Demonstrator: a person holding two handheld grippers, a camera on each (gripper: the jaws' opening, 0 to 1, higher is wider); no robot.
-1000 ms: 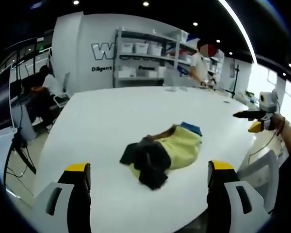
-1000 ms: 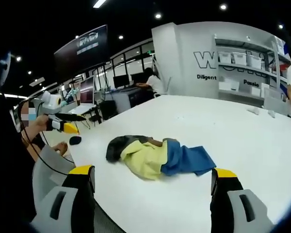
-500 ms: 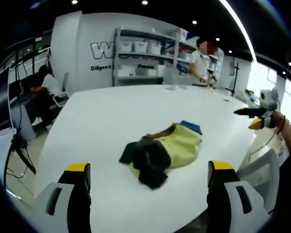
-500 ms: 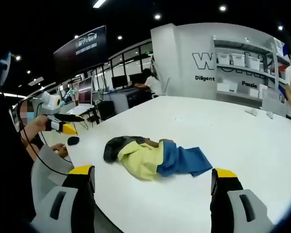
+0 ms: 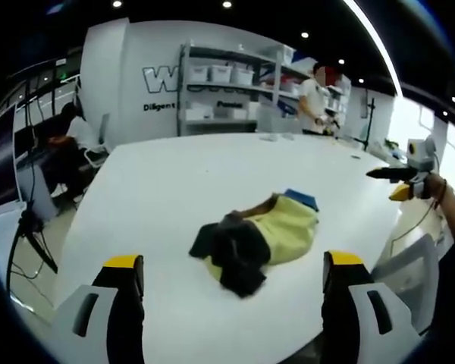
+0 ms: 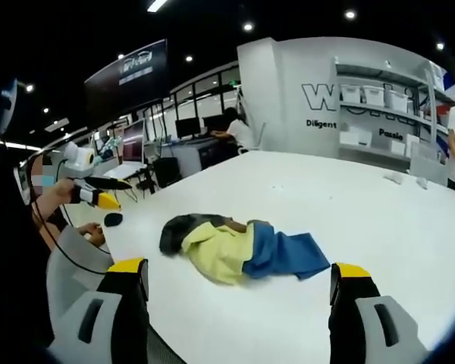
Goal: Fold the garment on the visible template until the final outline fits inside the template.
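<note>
Garment (image 5: 255, 237) is lying crumpled near the middle of the white table (image 5: 159, 189), a heap of yellow, dark and blue cloth; we are not touching it with either tool. In the left gripper view the dark part is lying nearest us, the yellow behind it and a corner of blue at the far end. In the right gripper view the garment (image 6: 239, 249) is showing its blue part spread toward the right, the yellow in the middle and the dark part at the left end.

We are holding the left gripper (image 5: 232, 284) above the near table edge, its jaws spread wide and holding nothing. The right gripper (image 6: 239, 292) is hanging likewise, jaws wide apart and empty, well short of the cloth. Each tool is also showing in the other's view, held in a hand out beyond the table edge: the right gripper (image 5: 398, 180) at the right of the left gripper view, the left gripper (image 6: 98, 188) at the left of the right gripper view.

Shelves (image 5: 231, 91) with white bins are standing against the far wall, and a person (image 5: 315, 98) is standing beside them.
</note>
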